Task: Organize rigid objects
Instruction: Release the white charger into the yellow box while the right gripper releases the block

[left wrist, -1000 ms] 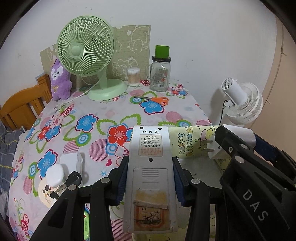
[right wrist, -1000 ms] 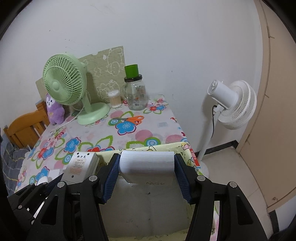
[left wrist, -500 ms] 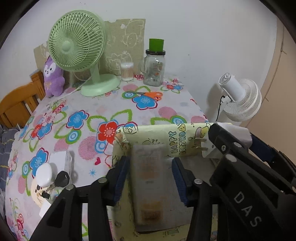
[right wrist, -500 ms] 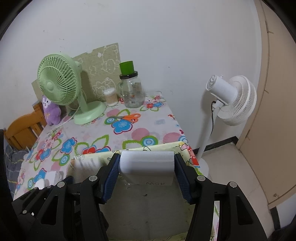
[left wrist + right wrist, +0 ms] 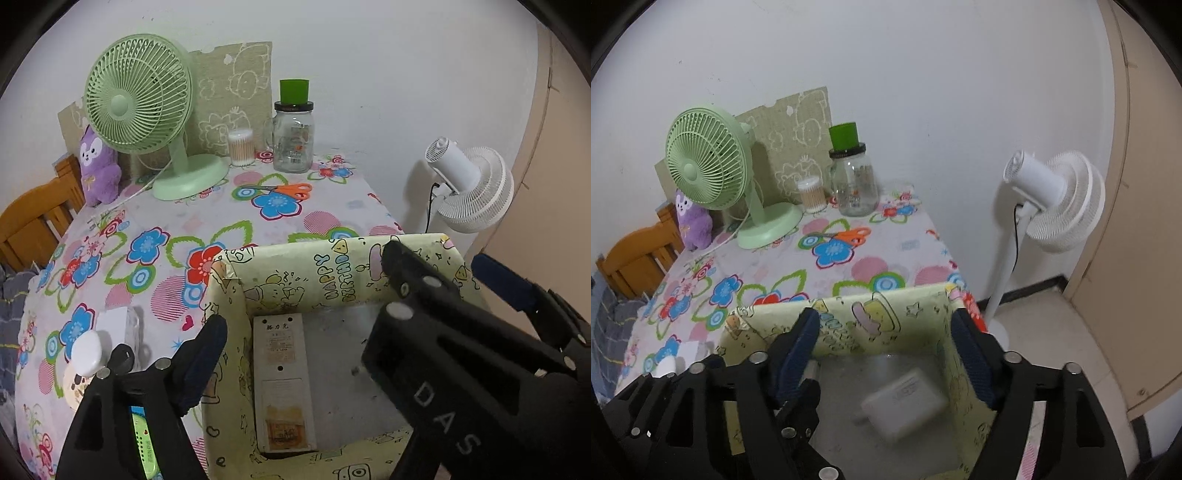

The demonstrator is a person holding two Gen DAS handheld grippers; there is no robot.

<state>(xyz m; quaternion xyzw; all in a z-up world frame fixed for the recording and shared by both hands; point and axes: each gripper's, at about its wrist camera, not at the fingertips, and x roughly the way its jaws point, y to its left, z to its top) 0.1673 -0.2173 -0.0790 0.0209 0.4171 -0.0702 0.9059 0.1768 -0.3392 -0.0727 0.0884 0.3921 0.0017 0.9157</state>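
1. Left gripper [image 5: 291, 354]: poised over the near-left part of the box; its jaws are opening and grasp nothing. Only its left finger [image 5: 201, 363] shows clearly, just outside the box's left wall; the other side is hidden behind the right gripper's body.
2. Right gripper [image 5: 884, 354]: poised over the right part of the box; its jaws are opening and clasp nothing. Both blue-padded fingers [image 5: 798, 350] stand above the box interior, apart from what lies below.
3. Box [image 5: 332, 269]: open-topped, covered in yellow cartoon paper, standing at the near-right corner of the floral table [image 5: 207, 221].
4. Remote control [image 5: 282, 380]: grey, back side up, lying flat on the box floor along the left wall, below the left gripper and touching neither finger.
5. White charger [image 5: 905, 400]: blurred, on the box floor toward the right side, below and between the right gripper's fingers, free of both pads.
6. White objects [image 5: 99, 343]: on the table left of the box, beside the left gripper; too small to identify.
7. Orange scissors [image 5: 286, 189]: on the table beyond the box.
8. Green fan [image 5: 147, 110], glass jar [image 5: 293, 142], cotton-swab tub [image 5: 241, 147] and purple plush [image 5: 98, 166]: along the wall, farthest from the box.
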